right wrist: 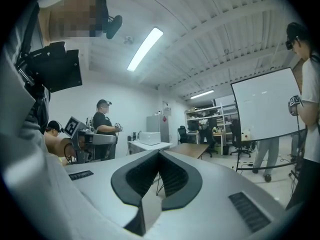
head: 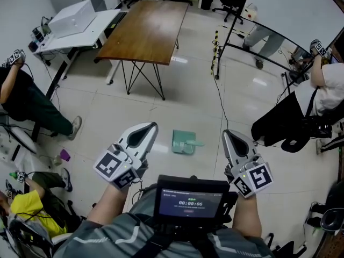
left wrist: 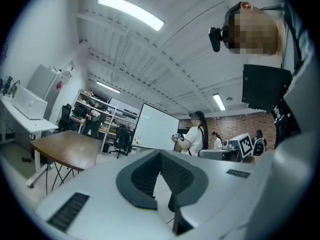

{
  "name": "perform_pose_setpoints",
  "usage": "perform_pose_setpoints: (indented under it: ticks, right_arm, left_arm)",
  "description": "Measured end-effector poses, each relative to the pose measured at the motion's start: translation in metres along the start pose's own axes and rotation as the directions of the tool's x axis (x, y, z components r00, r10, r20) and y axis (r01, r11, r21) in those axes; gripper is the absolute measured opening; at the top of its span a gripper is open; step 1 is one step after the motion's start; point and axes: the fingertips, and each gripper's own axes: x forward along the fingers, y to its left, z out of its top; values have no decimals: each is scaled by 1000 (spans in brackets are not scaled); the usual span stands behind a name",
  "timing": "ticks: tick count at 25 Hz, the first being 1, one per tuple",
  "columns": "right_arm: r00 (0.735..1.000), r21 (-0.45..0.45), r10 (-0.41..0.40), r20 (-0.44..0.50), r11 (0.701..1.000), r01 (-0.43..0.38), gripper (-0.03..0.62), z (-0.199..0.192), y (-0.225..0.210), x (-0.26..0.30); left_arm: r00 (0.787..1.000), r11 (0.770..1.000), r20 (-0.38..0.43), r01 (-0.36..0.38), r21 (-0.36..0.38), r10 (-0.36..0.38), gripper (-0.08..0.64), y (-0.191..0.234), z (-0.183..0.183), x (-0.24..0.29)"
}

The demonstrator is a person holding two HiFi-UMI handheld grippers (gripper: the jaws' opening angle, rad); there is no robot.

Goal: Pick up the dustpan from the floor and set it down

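We are eyeing the small green plastic dustpan (head: pixel 185 142) at twelve o'clock, our grey left gripper (head: pixel 152 127) and grey right gripper (head: pixel 227 134), both pinched empty, likely needing opening first.

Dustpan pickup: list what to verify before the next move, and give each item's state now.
1. Dustpan located: ok. The green dustpan lies on the tiled floor, between the two grippers in the head view.
2. Jaws ready to grasp: not ok. The left gripper and right gripper are both shut and empty.
3. Grippers aimed at it: not ok. Both gripper views look across the room, and neither shows the dustpan.
4. Handle reachable: ok. Its handle points toward the right gripper's side.
5. Dustpan's load: cannot tell. It is too small to see whether anything lies in it.
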Motion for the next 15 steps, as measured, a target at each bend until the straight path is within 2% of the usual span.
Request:
perform_pose_setpoints:
  ticks: [6,11,15]
  right_arm:
    - [999,-16,53,14,999,-52,8,15,-34,-24]
    - [997,-17,74,31,997,-74,8,23,-47,-32]
    - [993,-10,118,14,993,-118,8,12,-60,-26]
  left_arm:
    - [1000,998,15,-28,49,27,18,-41,9,39]
    - [999,998,13,-48,50,47,18,-51,6,52]
    - [997,996,-5,-71,54,71,18,-51,-5,69]
